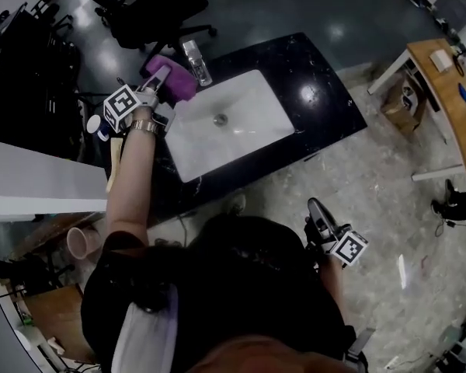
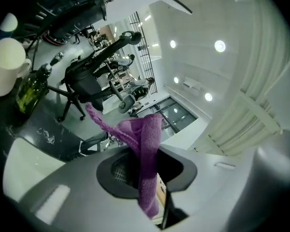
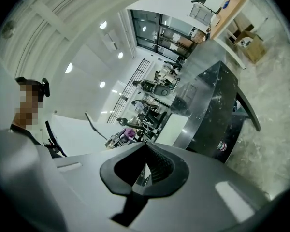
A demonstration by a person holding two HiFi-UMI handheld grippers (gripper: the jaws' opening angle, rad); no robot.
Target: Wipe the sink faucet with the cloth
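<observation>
I saw the cloth (image 2: pixel 147 146) as purple knitted fabric (loose, ribbed weave), the countertop (image 1: pixel 326 92) glossy black speckled stone, the sink (image 1: pixel 252 134) smooth white, the faucet (image 1: pixel 196 62) shiny metal.

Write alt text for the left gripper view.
The left tool clamps a purple cloth between its jaws. Beyond it lie a white sink in a black countertop, a green bottle and a black office chair.

Faucet (image 2: pixel 94 143) mostly hidden behind the purple cloth (image 2: pixel 150 134), cloth's lower end buried within the left claw (image 2: pixel 146 178), white mug (image 2: pixel 7 64) cut by the left edge, table's (image 1: pixel 326 92) near edge hidden under the person's head (image 1: pixel 248 247), wooden desk (image 1: pixel 450 99) cut by the right edge.
</observation>
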